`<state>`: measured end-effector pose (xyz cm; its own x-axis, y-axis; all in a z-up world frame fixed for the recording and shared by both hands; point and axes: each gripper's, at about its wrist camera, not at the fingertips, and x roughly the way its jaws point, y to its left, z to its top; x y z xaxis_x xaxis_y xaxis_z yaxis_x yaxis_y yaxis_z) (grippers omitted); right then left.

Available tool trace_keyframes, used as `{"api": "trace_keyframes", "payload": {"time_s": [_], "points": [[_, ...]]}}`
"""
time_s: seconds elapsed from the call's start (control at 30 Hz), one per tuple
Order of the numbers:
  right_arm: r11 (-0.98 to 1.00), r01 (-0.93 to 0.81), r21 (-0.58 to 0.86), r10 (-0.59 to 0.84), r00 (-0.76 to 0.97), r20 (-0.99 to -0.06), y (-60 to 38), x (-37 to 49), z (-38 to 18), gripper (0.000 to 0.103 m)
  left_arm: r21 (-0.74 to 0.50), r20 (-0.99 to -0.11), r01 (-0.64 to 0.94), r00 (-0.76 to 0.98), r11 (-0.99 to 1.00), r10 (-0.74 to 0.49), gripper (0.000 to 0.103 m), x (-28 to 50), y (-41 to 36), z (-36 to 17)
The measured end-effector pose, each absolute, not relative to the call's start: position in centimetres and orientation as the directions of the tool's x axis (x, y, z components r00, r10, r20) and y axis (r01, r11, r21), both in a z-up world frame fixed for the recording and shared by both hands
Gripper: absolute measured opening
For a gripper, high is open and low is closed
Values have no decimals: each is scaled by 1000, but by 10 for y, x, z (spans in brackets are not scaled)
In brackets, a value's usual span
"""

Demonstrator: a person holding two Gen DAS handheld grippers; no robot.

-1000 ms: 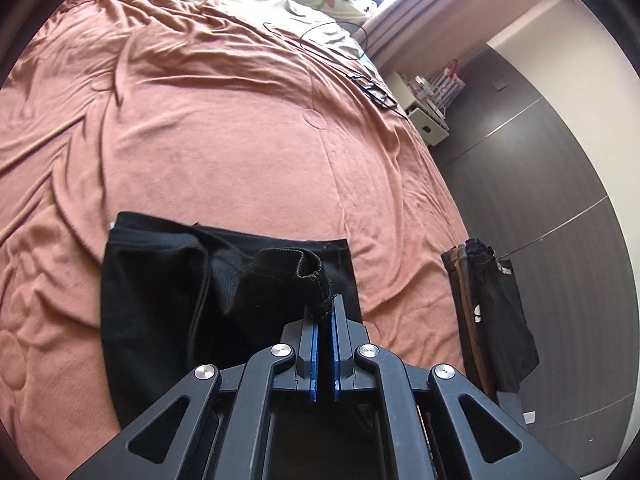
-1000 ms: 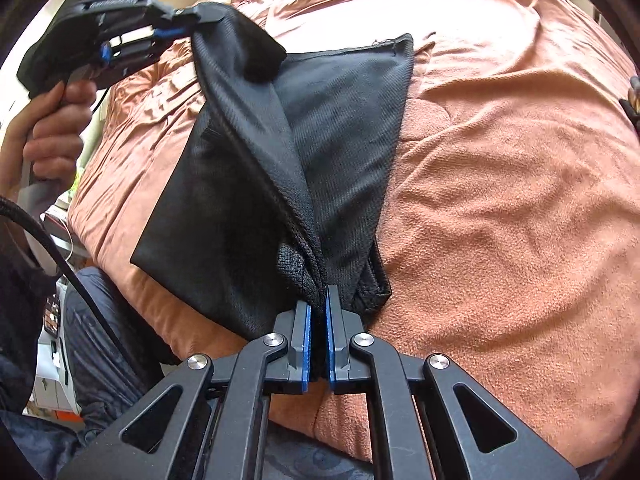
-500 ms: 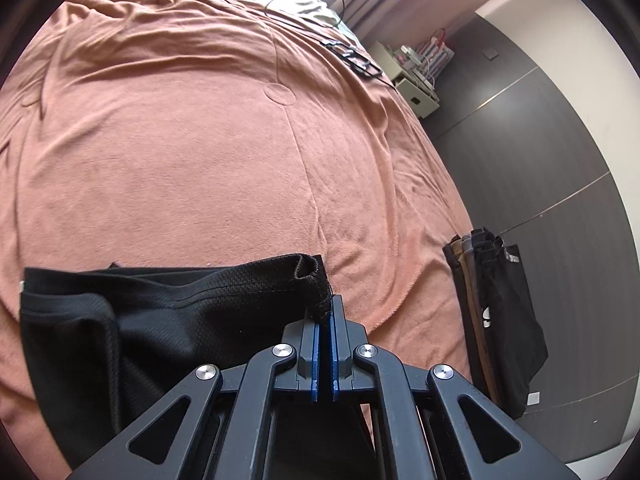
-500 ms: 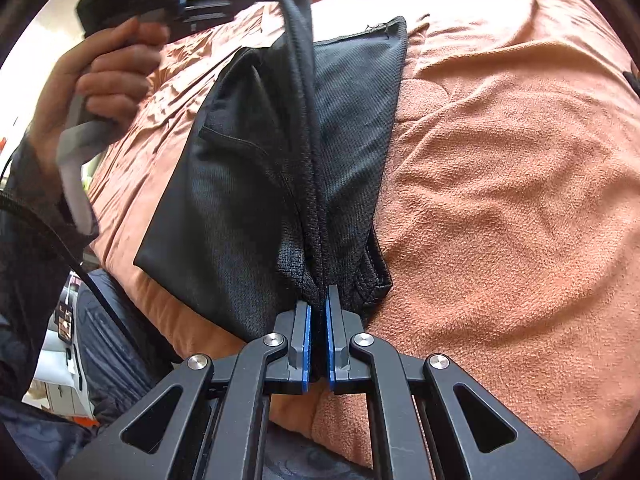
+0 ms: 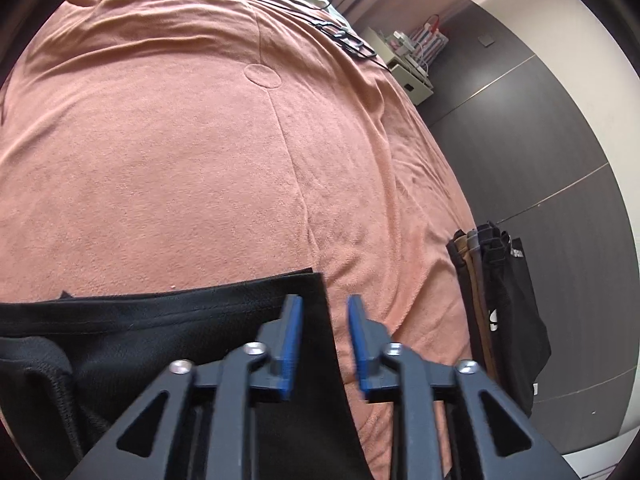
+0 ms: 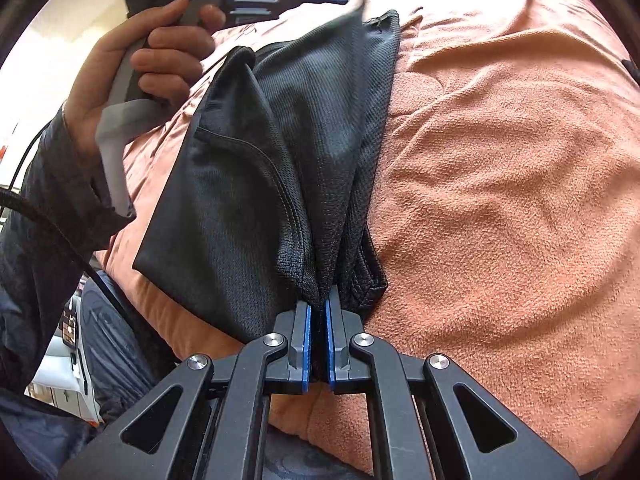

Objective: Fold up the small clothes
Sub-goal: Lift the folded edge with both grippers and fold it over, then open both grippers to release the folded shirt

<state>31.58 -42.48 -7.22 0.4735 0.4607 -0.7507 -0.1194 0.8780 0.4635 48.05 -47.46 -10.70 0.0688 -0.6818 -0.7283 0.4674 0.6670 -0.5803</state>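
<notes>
Black shorts near the bed's edge, right gripper pinching their hem, left gripper spread.

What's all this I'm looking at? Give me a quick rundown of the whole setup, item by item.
Surface: bed under a rumpled orange blanket.
Job's things: black shorts, partly folded on the blanket.
Clutter: black strap at the far edge.
Grippers: left gripper open over the shorts' corner; right gripper shut on the shorts' edge.
Cables: black cable beside the hand.
Surroundings: dark wardrobe, hanging clothes, white shelf.
</notes>
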Motion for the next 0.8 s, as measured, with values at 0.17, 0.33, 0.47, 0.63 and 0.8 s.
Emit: {"api": "trace_keyframes", "payload": {"time_s": [0.17,0.33,0.47,0.63,0.8], "points": [[885,-110,453,447,480,-755,-423,315,-72,2,-538,-753,459,115,707,-648,37,479,-442,-99],[893,-96,440,427,490,-760,-418,313,-71,2,-499,-780,440,146,746,-608,37,472,-402,-94],[895,-76,439,415,498,-761,-419,312,-71,2,-490,-791,418,157,765,-592,39,463,-373,-92],[906,-52,419,387,500,-775,-415,311,-68,3,-467,-813,400,158,789,-561,47,450,-348,-95],[931,-27,365,328,504,-799,-406,309,-58,5,-450,-832,397,138,800,-537,57,438,-338,-104]]}}
